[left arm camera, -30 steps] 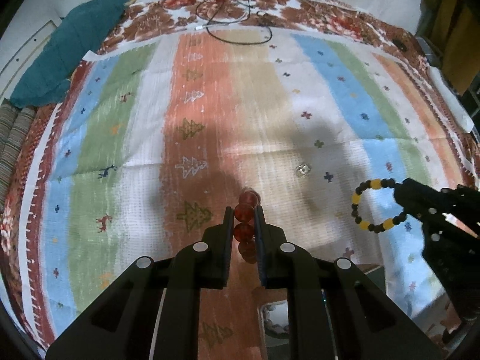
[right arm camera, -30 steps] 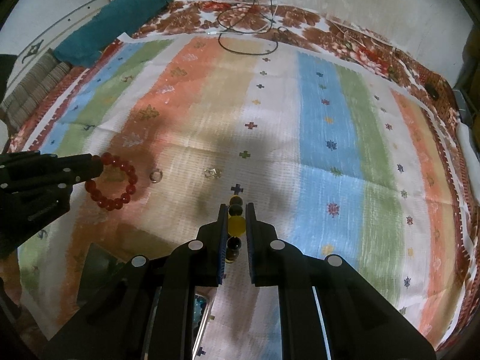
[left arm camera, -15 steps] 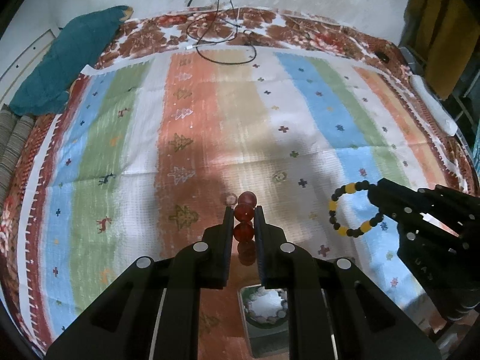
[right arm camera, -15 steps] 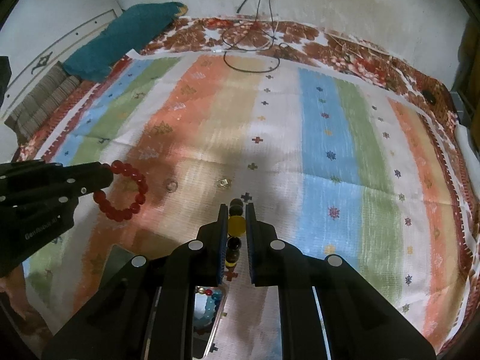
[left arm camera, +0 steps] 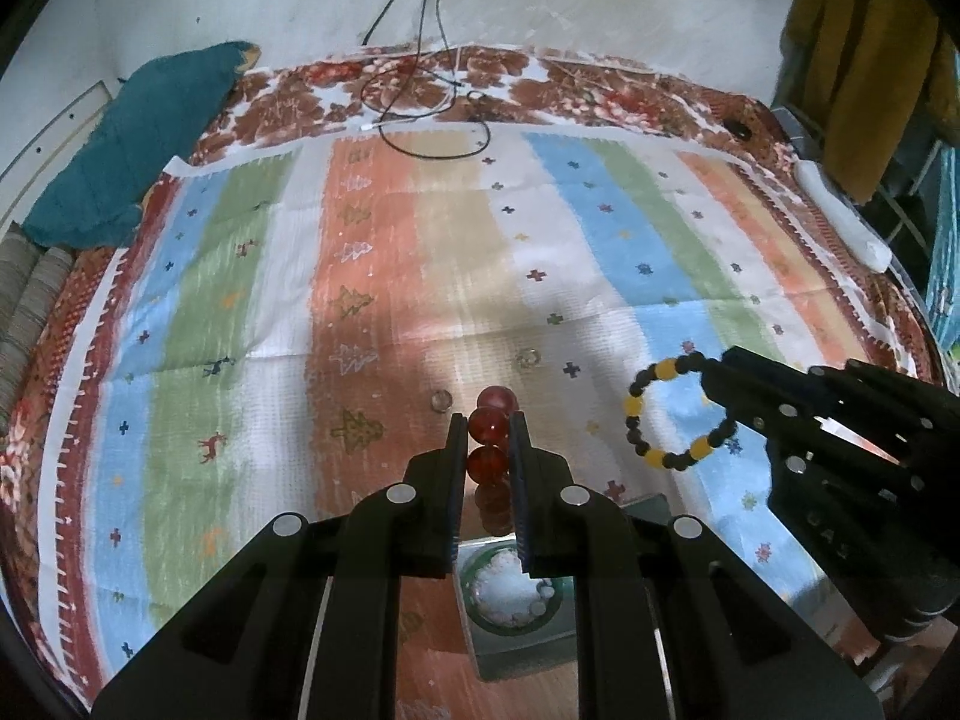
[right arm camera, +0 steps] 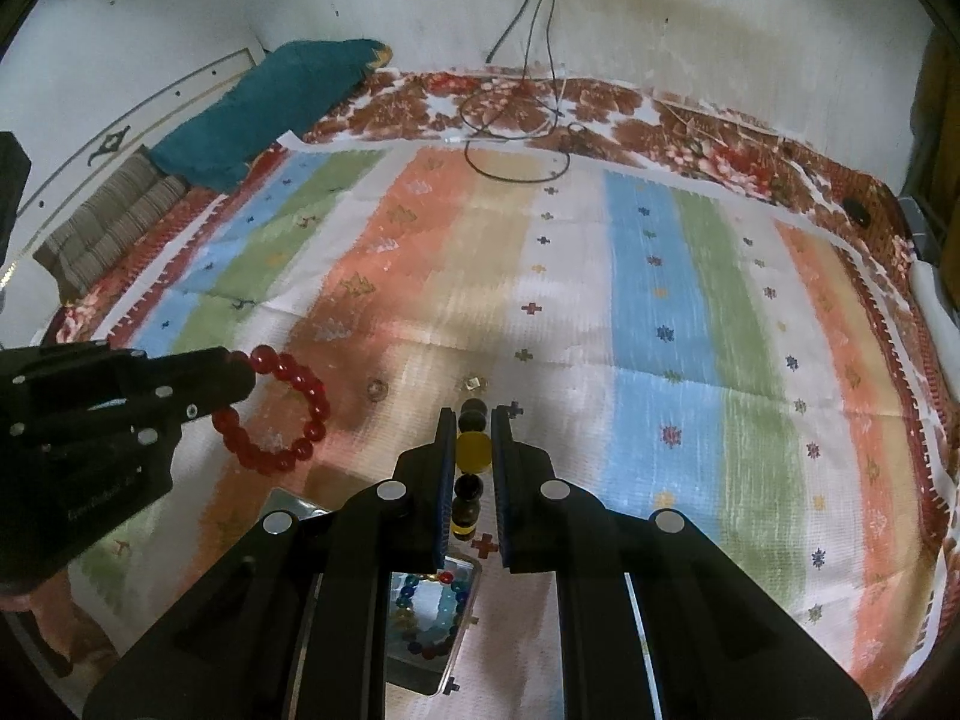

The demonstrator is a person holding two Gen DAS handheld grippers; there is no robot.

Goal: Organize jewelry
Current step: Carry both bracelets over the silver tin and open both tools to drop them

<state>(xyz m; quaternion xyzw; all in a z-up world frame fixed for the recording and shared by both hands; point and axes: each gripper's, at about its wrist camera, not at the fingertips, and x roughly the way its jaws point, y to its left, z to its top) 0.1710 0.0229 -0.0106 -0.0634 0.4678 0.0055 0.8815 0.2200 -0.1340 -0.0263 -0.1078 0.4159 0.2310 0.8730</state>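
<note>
My left gripper is shut on a red bead bracelet, held in the air above the striped cloth; the bracelet shows as a full ring in the right wrist view. My right gripper is shut on a black and yellow bead bracelet, also a full ring in the left wrist view. Below the grippers lies a clear compartment box holding a pale bead bracelet; another compartment holds a multicoloured bead bracelet.
Two small rings lie on the cloth, one on the white stripe and one further right; they also show in the right wrist view. A teal pillow and a black cable lie at the far edge.
Both grippers have risen and pulled back with their bracelets; more of the cloth, the wall and the box compartments have come into view.
</note>
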